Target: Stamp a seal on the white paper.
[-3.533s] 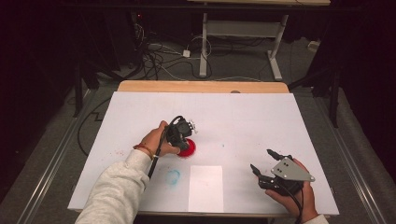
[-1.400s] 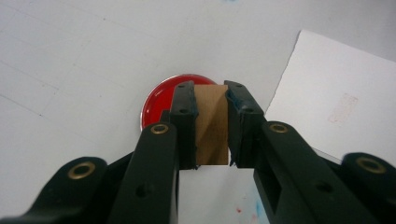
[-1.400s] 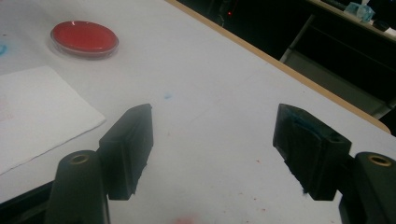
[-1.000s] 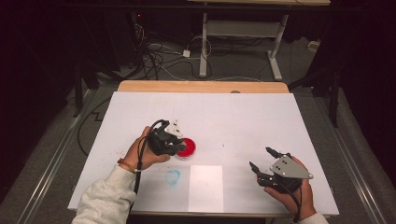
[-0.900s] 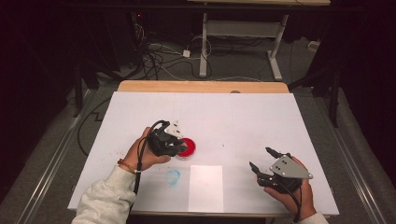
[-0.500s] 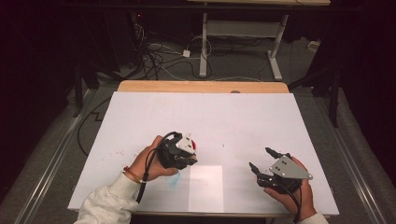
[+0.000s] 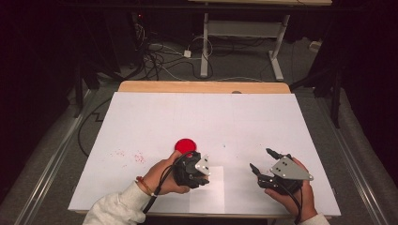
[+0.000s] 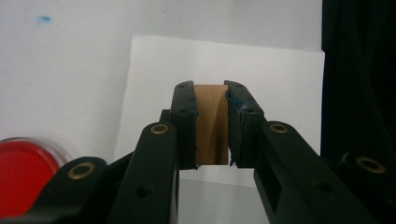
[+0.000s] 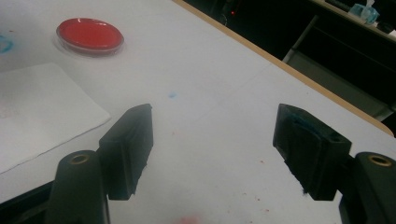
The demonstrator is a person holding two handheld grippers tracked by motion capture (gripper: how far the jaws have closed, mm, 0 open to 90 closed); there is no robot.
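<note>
My left gripper (image 7: 195, 174) is near the table's front, shut on a small wooden block (image 8: 211, 135) clamped upright between its jaws. It is over the far edge of a white paper sheet (image 7: 213, 193). In the left gripper view the sheet (image 8: 280, 84) lies right behind the block. A round red dish (image 7: 185, 145) sits just beyond that hand, also seen low left (image 8: 21, 172). My right gripper (image 7: 260, 158) rests at the front right, jaws wide open and nothing between them (image 9: 217, 144). From there the red dish (image 9: 89, 33) and the sheet (image 9: 37, 107) lie to the left.
White covering (image 7: 206, 117) spans the table, with a bare wooden strip (image 7: 202, 86) along the far edge. Faint red specks (image 7: 131, 155) lie left of the dish, and a blue smudge (image 8: 44, 19) marks the covering. Cables and a desk frame (image 7: 239, 37) stand on the floor beyond.
My left gripper has moved from above the red dish toward the front right, over the paper sheet, leaving the dish uncovered. The right gripper has stayed put.
</note>
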